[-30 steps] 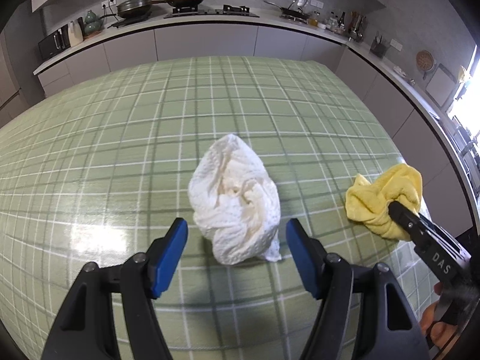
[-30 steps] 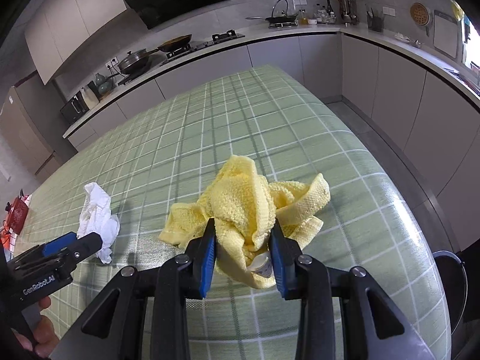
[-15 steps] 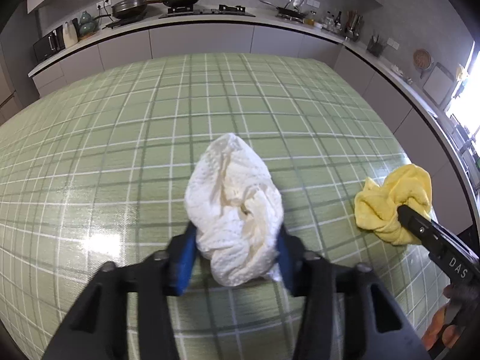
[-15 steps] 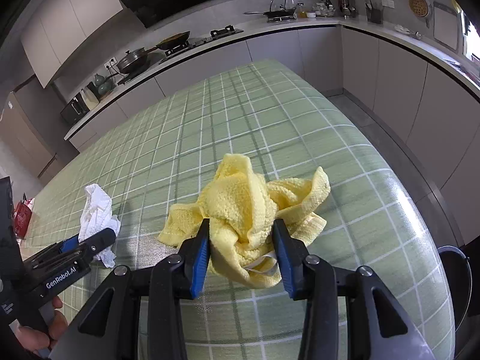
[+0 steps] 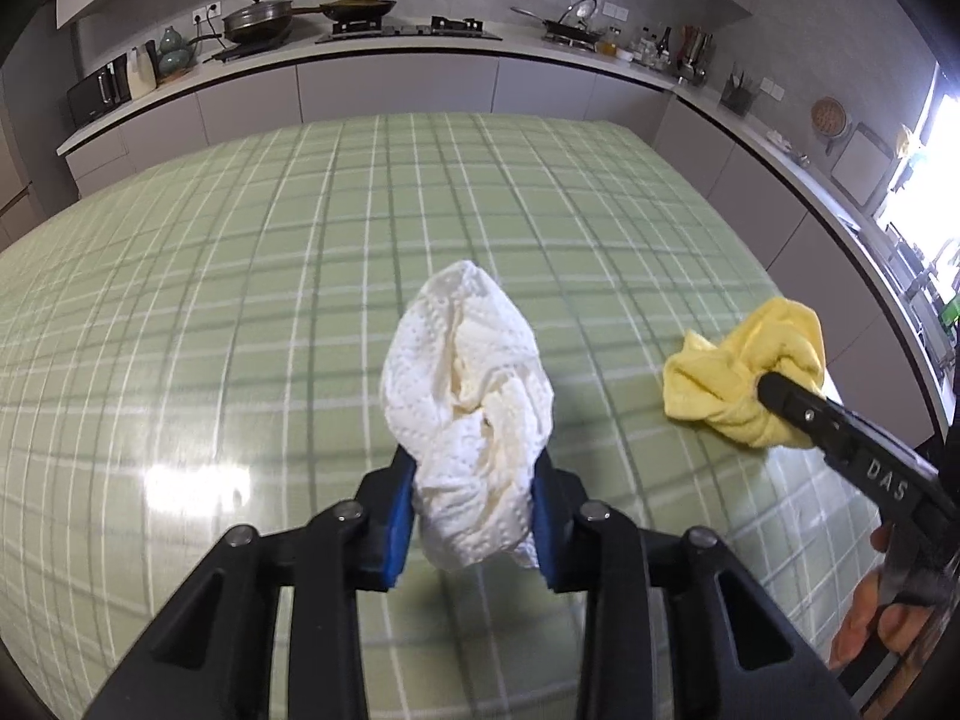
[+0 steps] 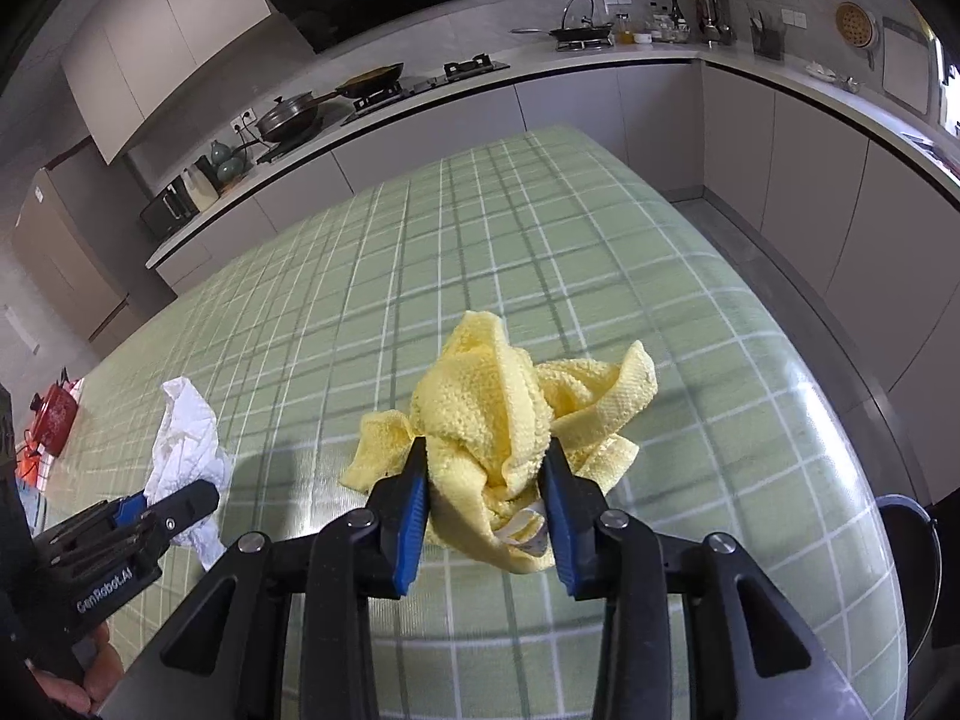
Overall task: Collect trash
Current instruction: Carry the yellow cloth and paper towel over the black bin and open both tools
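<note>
My left gripper [image 5: 474, 510] is shut on a crumpled white paper towel [image 5: 471, 408] and holds it just above the green checked table [image 5: 240, 312]. The towel also shows at the left of the right wrist view [image 6: 186, 438], with the left gripper [image 6: 174, 510] on it. My right gripper [image 6: 486, 516] is shut on a bunched yellow cloth [image 6: 498, 414] near the table's right side. In the left wrist view the yellow cloth [image 5: 744, 378] sits at the right, pinched by the right gripper [image 5: 780, 396].
A kitchen counter [image 5: 390, 48] with pans and a hob runs behind the table. A dark round bin rim [image 6: 906, 516] shows past the table's right edge. A red pot [image 6: 57, 420] stands at the far left.
My left gripper closed on the white paper towel, which was lying free between open jaws, and lifted it slightly. My right gripper kept its grip on the yellow cloth and rose a little.
</note>
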### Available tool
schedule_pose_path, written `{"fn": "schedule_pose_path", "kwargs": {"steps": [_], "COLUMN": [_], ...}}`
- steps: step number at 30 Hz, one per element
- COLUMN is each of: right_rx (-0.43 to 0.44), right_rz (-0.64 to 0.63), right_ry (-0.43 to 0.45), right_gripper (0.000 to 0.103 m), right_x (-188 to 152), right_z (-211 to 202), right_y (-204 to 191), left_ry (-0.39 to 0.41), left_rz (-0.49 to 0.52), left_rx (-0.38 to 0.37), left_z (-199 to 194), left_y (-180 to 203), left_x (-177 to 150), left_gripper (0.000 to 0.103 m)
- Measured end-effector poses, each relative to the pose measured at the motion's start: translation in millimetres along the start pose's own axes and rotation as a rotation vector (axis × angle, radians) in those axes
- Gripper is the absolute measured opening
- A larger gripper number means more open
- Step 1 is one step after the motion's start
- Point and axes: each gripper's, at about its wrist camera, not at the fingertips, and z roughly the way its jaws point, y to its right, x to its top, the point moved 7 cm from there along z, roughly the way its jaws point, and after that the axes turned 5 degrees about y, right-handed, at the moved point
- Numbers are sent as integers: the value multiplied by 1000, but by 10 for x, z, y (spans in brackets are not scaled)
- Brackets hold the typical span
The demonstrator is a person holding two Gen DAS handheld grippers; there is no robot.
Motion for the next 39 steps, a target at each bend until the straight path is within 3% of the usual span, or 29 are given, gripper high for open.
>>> {"fn": "schedule_pose_path", "kwargs": {"steps": [4, 7, 9, 12, 15, 16, 17, 21, 26, 39], "right_rx": [-2, -6, -4, -12, -11, -9, -8, 6, 37, 107], "right_rz": [8, 14, 16, 0, -7, -8, -11, -6, -11, -86], "right_ry": [-17, -28, -35, -41, -44, -41, -42, -29, -9, 28], "right_gripper": [38, 43, 46, 47, 45, 41, 39, 37, 36, 36], "right_x": [-42, -26, -9, -18, -27, -28, -33, -56, -74, -228], "right_z": [13, 42, 66, 111, 132, 128, 123, 42, -121, -715], "right_y": [20, 26, 10, -35, -66, -70, -77, -80, -47, 193], "left_ry": [-45, -42, -44, -30, -25, -29, -15, -8, 33, 102], "left_rz": [-25, -20, -16, -16, -26, -34, -29, -42, -25, -30], "left_rx": [-3, 25, 39, 48, 25, 18, 24, 0, 11, 25], "left_z": [71, 66, 64, 69, 137, 171, 181, 145, -89, -620], "left_y": [-46, -62, -63, -50, -14, -14, -36, -127, -122, 386], "left_x": [-138, -172, -174, -145, -79, -58, 2, 1, -69, -296], "left_gripper": [37, 46, 58, 62, 60, 55, 45, 35, 35, 35]}}
